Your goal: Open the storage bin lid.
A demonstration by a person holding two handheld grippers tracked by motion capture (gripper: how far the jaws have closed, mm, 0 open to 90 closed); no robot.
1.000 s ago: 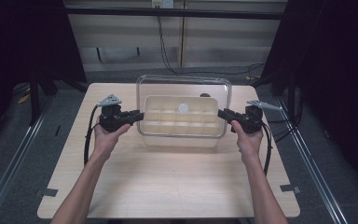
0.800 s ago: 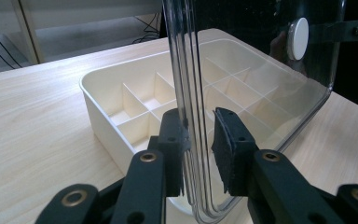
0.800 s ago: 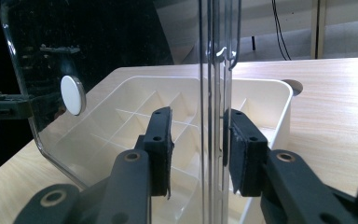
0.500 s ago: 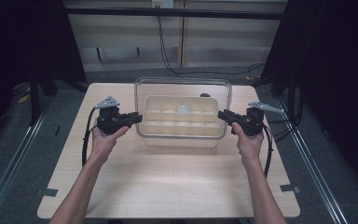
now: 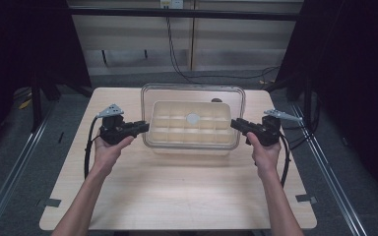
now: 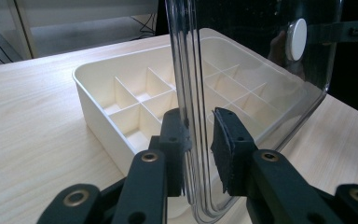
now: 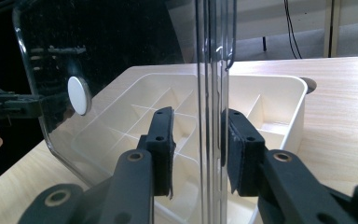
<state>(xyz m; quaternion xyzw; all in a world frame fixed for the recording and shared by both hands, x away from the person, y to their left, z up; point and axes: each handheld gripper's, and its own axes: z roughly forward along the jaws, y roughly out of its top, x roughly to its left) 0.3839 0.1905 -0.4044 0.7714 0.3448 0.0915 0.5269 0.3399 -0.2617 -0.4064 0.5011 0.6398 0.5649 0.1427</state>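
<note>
High view: we hold the clear lid raised over the cream divided tray at the far middle of the counter. Left gripper has its jaws around the lid's left edge, right gripper around its right edge; both gripper views show a slim gap at one pad. White round knob sits on the lid.
</note>
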